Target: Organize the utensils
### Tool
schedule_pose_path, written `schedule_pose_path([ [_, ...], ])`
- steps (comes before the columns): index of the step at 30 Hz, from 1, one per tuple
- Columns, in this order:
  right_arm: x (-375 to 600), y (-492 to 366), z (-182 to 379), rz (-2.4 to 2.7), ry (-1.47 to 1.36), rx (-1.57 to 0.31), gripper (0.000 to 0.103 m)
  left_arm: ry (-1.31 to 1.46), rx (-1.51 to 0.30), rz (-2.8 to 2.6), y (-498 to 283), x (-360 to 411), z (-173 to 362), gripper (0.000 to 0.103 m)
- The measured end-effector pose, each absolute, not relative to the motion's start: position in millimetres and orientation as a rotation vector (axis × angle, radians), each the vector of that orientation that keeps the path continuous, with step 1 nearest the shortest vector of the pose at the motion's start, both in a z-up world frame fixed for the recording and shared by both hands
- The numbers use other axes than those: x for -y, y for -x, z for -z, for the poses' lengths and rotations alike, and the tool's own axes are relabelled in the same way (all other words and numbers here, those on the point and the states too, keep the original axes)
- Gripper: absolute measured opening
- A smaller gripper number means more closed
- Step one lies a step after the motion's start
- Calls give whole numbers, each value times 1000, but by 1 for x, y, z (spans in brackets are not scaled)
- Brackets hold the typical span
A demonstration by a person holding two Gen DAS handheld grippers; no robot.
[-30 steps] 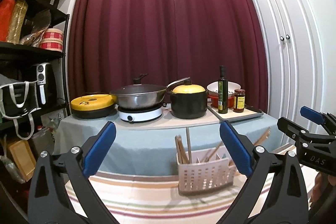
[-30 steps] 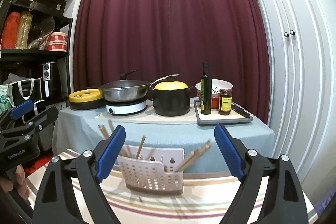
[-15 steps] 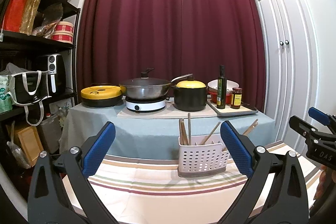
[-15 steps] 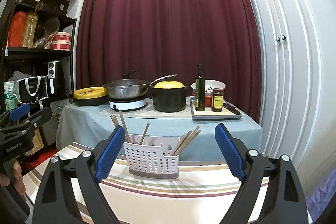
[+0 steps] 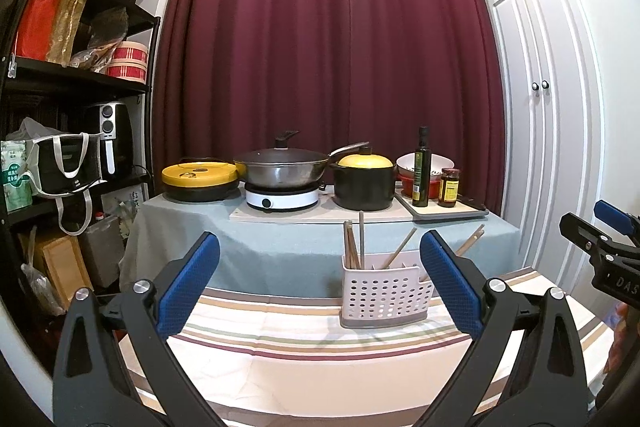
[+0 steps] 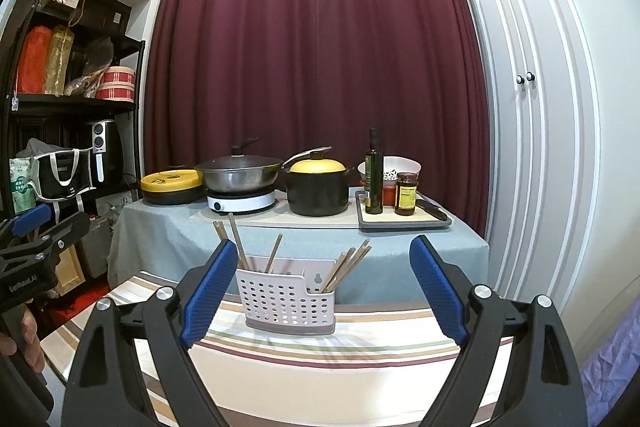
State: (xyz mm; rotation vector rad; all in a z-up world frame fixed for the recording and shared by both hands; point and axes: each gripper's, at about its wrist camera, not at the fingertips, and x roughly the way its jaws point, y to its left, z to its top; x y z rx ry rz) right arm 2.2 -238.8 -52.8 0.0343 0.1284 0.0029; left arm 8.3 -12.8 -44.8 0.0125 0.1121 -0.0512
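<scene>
A white perforated plastic utensil caddy (image 5: pixel 386 294) stands upright on my striped-cloth desk (image 5: pixel 280 339), thin wooden chopsticks (image 6: pixel 347 263) leaning inside. My left gripper (image 5: pixel 319 283) and right gripper (image 6: pixel 323 290) hover level before it, blue textured fingers (image 6: pixel 210 293) spread wide, holding nothing.

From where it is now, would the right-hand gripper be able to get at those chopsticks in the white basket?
Probably yes. The right gripper is open and empty, and the white basket with its chopsticks stands straight ahead on the striped cloth with nothing between them. The chopstick tops stick up freely above the rim.
</scene>
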Motion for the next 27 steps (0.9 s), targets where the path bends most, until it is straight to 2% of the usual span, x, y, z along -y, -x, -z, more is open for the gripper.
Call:
schedule_pose_path([
  [27,238,2,52,-3,-34,-125,85,11,-134,54,-6,20,47,99],
])
